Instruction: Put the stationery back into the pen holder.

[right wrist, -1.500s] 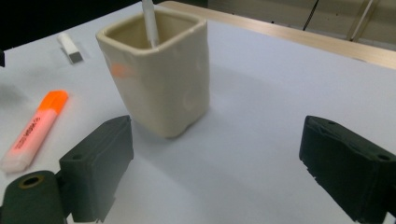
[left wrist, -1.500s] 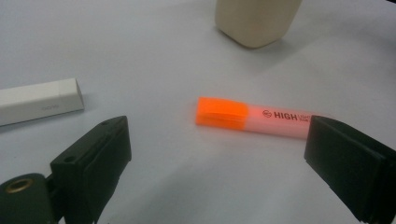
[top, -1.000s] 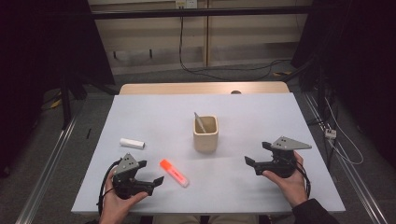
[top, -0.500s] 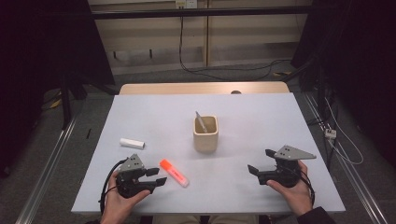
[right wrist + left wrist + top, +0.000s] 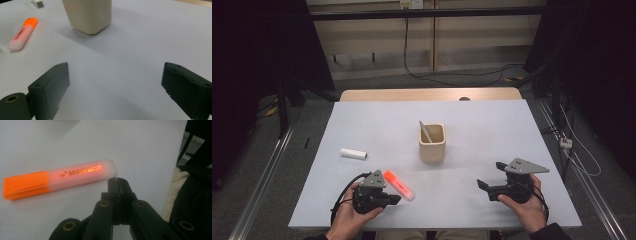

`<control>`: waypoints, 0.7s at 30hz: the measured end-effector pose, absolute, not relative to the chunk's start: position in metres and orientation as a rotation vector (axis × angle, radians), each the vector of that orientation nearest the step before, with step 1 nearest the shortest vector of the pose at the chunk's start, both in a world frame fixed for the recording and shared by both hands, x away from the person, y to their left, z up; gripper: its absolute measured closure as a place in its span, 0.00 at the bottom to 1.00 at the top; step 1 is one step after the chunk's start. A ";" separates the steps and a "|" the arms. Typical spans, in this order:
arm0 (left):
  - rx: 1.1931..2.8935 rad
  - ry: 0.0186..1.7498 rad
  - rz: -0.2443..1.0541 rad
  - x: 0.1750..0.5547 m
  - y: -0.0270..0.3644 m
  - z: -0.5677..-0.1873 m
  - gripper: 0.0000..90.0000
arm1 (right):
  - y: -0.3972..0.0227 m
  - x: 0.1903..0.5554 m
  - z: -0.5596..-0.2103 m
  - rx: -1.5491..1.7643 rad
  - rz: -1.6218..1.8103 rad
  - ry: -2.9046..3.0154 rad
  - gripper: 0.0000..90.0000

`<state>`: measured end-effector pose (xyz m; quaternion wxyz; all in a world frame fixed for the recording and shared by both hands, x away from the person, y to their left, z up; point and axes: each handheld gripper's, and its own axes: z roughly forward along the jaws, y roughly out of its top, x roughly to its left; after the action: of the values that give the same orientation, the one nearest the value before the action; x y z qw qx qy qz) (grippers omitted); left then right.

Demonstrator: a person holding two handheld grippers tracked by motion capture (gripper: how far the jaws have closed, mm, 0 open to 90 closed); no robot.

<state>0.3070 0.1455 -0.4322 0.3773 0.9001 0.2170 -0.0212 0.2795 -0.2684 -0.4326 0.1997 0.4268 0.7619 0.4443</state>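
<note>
Lying on the white table (image 5: 492, 130), an orange highlighter (image 5: 399, 184).

In the high view the white counter (image 5: 492, 130) was evenly lit from above, while the room on both sides sank into near black and the whole picture looked slightly soft. The beige cup (image 5: 88, 15) threw a broad, faint shadow across the counter in the right gripper view, whose near black jaws were blurred. In the left gripper view the light was dimmer and warmer, the orange highlighter (image 5: 58, 178) glowed against the greyish surface, and grain showed throughout.
</note>
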 end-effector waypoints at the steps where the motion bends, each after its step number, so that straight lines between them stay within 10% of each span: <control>1: 2.316 0.549 -0.058 0.308 0.142 -0.433 1.00 | -0.269 0.280 -0.433 1.194 1.242 2.130 0.08; 21: 2.370 0.509 -0.080 0.320 0.118 -0.446 1.00 | -0.266 0.282 -0.436 1.179 1.229 2.161 0.07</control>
<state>0.3196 0.1175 -0.4459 0.3507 0.9151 0.1965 -0.0307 0.2818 -0.2660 -0.4359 0.1937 0.4205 0.7705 0.4381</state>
